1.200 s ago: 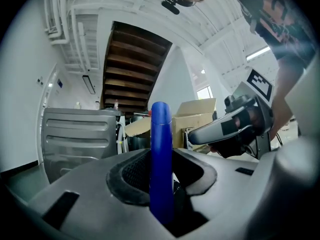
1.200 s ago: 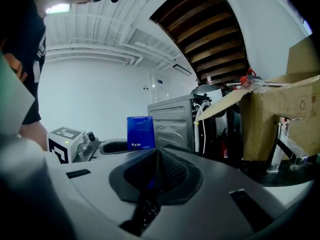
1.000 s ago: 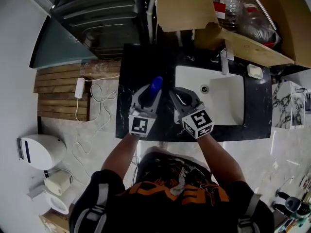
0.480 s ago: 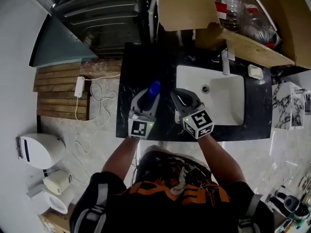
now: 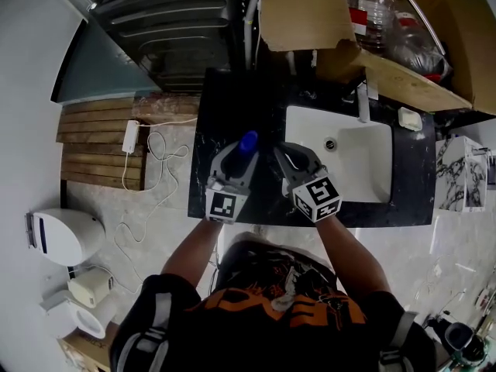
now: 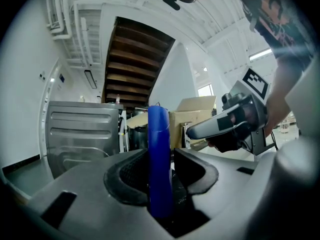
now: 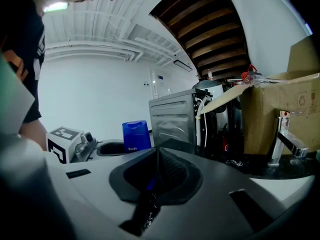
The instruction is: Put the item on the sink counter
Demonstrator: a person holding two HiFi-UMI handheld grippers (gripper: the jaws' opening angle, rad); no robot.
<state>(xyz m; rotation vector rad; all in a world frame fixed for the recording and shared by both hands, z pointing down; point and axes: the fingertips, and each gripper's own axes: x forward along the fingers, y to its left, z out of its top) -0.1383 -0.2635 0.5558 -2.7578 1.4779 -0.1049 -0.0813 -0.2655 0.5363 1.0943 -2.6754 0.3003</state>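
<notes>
A blue bottle stands upright on the black marble sink counter, between the jaws of my left gripper. In the left gripper view the blue bottle fills the gap of the left gripper. Those jaws are opening, and a thin dark slit shows beside the right pad. My right gripper hovers just right of it, at the basin's left rim. It is shut and holds nothing. From the right gripper, the blue bottle shows to the left.
A white sink basin with a faucet is set into the counter's right half. A soap dish sits at its far right corner. Cardboard boxes and a metal appliance stand behind the counter.
The blue bottle has come down a little toward the counter between the left jaws. Both grippers have otherwise kept their places.
</notes>
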